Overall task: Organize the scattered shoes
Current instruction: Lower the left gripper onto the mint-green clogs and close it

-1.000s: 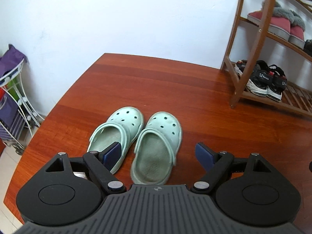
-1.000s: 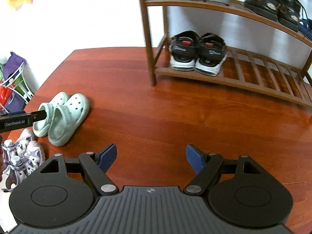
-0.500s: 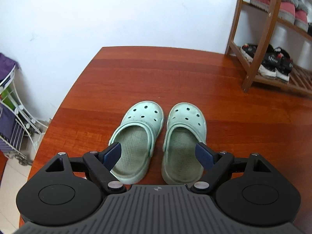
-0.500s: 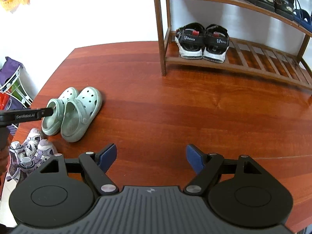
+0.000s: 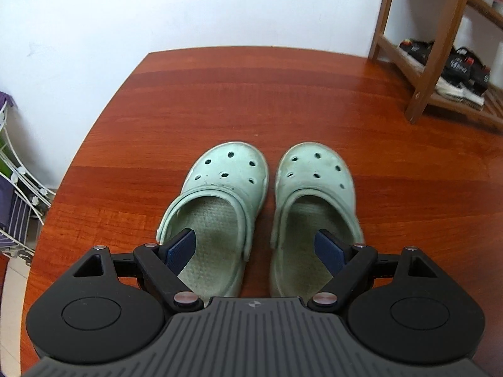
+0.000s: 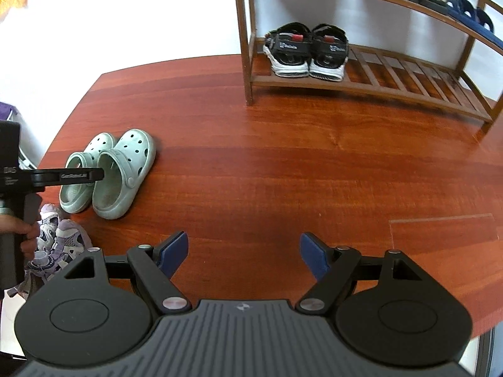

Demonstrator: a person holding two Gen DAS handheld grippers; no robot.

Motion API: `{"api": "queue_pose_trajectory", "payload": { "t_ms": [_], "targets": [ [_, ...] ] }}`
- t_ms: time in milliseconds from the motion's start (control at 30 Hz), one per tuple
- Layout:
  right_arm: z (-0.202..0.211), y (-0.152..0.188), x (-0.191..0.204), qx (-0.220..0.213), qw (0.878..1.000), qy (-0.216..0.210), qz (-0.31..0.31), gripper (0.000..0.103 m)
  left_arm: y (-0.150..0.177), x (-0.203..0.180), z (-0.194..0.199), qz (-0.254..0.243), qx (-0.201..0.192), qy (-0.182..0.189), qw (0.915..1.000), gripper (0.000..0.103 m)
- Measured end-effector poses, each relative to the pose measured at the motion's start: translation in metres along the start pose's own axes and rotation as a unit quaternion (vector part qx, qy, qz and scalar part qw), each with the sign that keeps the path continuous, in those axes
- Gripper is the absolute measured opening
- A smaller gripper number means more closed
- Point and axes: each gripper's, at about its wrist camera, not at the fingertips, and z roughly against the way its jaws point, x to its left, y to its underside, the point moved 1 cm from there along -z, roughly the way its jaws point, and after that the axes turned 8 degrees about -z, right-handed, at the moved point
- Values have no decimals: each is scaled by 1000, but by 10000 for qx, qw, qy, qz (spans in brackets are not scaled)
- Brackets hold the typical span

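Left gripper [image 5: 257, 251]: spread wide, empty, one blue pad over each heel opening of my mint clogs [image 5: 261, 213], touching neither. A second ago it sat off toward the left clog alone; now it is lower and centred across both. I judge this lines me up to pinch the inner walls and lift them as a pair.

Right gripper [image 6: 244, 253]: equally wide, empty, over bare wooden floor [image 6: 283, 163], well apart from the clogs.

Purple-and-white sneakers [image 6: 53, 245]: heaped near the clogs' heels, beside my left hand [image 6: 19, 229]; not yet sorted.

Shoe rack [image 6: 248, 62]: far side, against the wall. Black sandals [image 6: 306, 51] fill the left end of the bottom shelf; the slats beside them are free. Upper shelf holds dark shoes.

Obstruction: nothing on the floor between clogs and rack; only the rack's post needs clearing.
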Motion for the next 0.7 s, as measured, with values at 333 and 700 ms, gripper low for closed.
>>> {"api": "queue_pose_trajectory", "payload": {
  "t_ms": [333,700],
  "targets": [
    [20,15,0,-118,9987,339,-360,83,-13,6,-26,-60,28,100,9999,75],
    [31,27,1,-193,9965,562,-589,83,-10,0,-33,-104,-115,338,9993,22]
  ]
}}
